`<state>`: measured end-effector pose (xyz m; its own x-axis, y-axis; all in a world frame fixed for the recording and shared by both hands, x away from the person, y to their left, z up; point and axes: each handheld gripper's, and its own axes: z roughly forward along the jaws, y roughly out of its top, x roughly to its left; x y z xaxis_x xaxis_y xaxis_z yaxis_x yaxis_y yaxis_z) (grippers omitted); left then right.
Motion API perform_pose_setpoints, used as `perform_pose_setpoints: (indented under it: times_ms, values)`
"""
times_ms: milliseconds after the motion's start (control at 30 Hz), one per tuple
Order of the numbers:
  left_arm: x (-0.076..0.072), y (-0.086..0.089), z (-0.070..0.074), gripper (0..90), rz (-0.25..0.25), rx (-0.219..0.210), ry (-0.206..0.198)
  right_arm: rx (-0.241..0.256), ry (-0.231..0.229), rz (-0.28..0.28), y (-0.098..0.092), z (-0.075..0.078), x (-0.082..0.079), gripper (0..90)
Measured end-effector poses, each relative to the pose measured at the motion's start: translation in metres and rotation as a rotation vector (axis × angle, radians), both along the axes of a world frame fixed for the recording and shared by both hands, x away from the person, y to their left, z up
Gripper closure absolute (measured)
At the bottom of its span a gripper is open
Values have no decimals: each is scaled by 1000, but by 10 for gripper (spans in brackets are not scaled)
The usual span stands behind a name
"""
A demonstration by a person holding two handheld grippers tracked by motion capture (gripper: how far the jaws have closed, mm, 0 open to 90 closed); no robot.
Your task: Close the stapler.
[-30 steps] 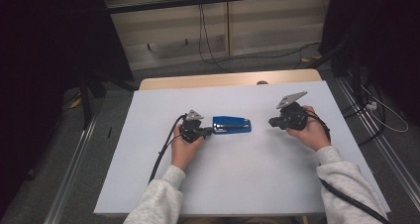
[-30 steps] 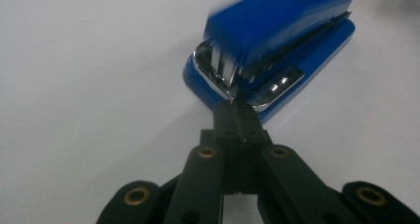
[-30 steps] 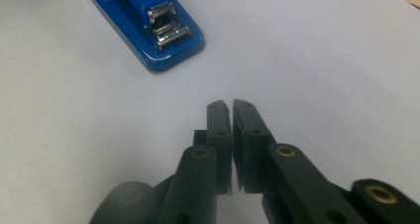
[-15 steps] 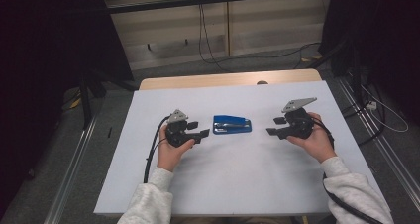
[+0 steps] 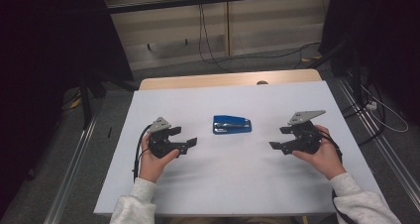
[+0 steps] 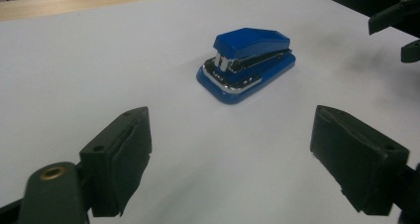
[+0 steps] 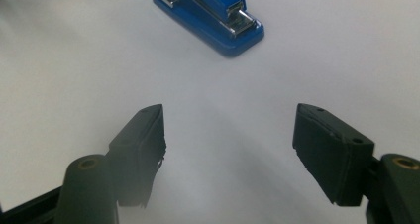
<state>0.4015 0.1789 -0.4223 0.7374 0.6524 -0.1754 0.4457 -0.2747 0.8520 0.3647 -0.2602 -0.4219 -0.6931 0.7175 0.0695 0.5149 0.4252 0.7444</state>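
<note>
- Blue plastic stapler with a chrome metal magazine (image 5: 232,124) lies flat near the middle of the high view, on the white table top (image 5: 237,184), closed and lying crosswise in the frame.
- Left gripper (image 5: 184,139), black with a grey three-cornered plate, sits at the lower left of the stapler in the high view; its jaws are spread wide with nothing between them, and they point toward the stapler across a clear gap.
- Right gripper (image 5: 281,139) sits at the lower right of the stapler, likewise released and empty, jaws aimed inward, well apart from the stapler.
- In the left gripper view the stapler (image 6: 246,63) stands in the upper middle of the frame, beyond the gap between the two black pads, its open mouth end turned toward the camera; the other gripper's jaw tips show at the upper right edge.
- In the right gripper view the stapler (image 7: 210,16) lies at the top of the frame, cut by the upper edge.
- Judgement: both grippers flank the stapler at matching stand-off, which leaves either one free to approach it; the wide jaw spread would suit closing across the stapler's narrow sides.
</note>
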Motion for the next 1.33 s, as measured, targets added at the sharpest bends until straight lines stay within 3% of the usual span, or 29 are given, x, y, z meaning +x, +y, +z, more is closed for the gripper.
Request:
perform_pose_setpoints:
  times_ms: [333,633,967,1167,1333]
  values:
    - [-15,25,1,129,28,0,-16,-4,2,-2,0,0,-23,238]
    - [-29,43,0,110,35,-2,-20,-63,11,25,6,-2,-35,216]
    - [-44,58,0,96,47,-8,-27,-44,19,17,-2,-2,-48,206]
    - [-53,64,-1,96,49,11,-26,-43,19,17,-5,-1,-52,204]
    - [-53,66,-3,96,48,13,-24,-42,15,15,-6,-1,-52,204]
